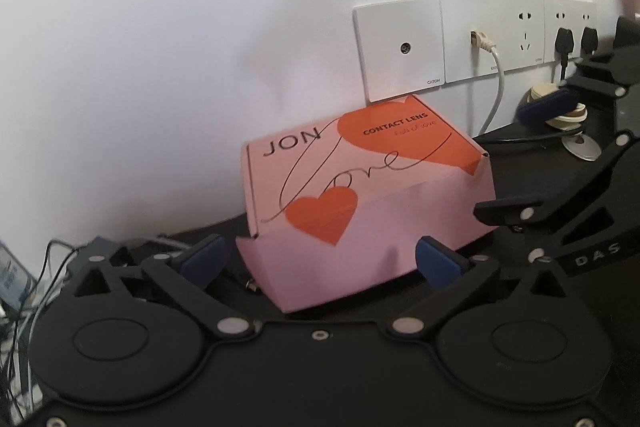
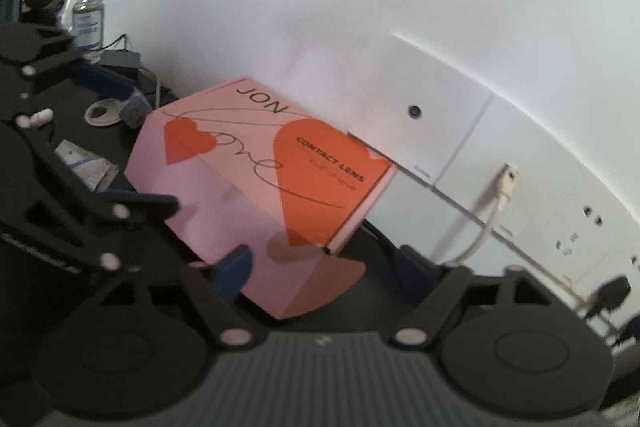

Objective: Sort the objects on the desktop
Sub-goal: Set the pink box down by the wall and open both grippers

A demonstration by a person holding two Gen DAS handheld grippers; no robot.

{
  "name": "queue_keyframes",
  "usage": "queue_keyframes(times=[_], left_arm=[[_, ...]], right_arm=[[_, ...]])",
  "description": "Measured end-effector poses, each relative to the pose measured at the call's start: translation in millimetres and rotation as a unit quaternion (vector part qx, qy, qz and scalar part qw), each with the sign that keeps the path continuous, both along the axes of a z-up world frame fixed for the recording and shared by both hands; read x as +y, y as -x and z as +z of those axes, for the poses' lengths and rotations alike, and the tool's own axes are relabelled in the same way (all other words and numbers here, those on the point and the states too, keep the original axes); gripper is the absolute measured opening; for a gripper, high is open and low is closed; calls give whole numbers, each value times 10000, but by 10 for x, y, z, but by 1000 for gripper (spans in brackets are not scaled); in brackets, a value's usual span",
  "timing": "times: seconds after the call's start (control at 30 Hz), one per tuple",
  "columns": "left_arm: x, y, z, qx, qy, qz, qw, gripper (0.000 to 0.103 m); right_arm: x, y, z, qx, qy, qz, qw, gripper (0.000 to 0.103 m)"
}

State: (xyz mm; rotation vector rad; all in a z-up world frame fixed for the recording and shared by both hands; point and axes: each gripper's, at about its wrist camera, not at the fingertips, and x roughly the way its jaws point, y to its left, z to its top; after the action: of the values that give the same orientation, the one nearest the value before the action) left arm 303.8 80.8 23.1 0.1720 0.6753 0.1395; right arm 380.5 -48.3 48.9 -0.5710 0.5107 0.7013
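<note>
A pink box [image 1: 360, 187] printed with orange hearts and "CONTACT LENS" sits on the black desk [image 1: 532, 151], its back against the wall. My left gripper [image 1: 320, 261] is open, and its blue pads stand either side of the box's near lower corner without pressing on it. In the right wrist view the same box [image 2: 256, 179] fills the middle. My right gripper [image 2: 326, 267] is open around the box's near corner. Its left pad is close to the pink face and its right pad is well clear. Each gripper's black fingers [image 1: 508, 213] reach into the other's view beside the box.
Wall plates [image 1: 400, 47] carry a white cable [image 1: 496, 83] and black plugs [image 1: 564, 43] behind the box. Tape rolls [image 1: 568, 115] and a metal washer [image 1: 582, 147] lie to the right. A bottle [image 2: 88, 15], a tape roll [image 2: 102, 113], sachets [image 2: 86, 167] and cables crowd the left.
</note>
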Motion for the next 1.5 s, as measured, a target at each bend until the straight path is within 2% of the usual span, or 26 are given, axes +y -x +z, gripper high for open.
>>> queue_keyframes(times=[0.13, 0.33, 0.73, 1.1, 1.33, 1.5], left_arm=[[0, 179, 35, 19, 25, 21, 10000, 103], [-49, 498, 92, 26, 99, -67, 9999, 103], [-106, 1072, 325, -225, 473, -371, 9979, 103], [-139, 1764, 163, -37, 726, -503, 9961, 103], [-160, 2230, 99, -169, 676, -574, 9959, 103], [-99, 2496, 35, -202, 861, -424, 9952, 103]], right_arm=[[-120, 93, 57, 181, -350, -204, 9990, 95], [-284, 368, 104, 355, -736, -560, 9951, 102], [-657, 1016, 148, 504, -1185, -1307, 9830, 102], [-810, 1490, 87, 578, -1274, -1649, 9763, 102], [-800, 1893, 21, 435, -1278, -1619, 9775, 102], [-809, 2143, -48, 482, -1392, -1661, 9750, 102]])
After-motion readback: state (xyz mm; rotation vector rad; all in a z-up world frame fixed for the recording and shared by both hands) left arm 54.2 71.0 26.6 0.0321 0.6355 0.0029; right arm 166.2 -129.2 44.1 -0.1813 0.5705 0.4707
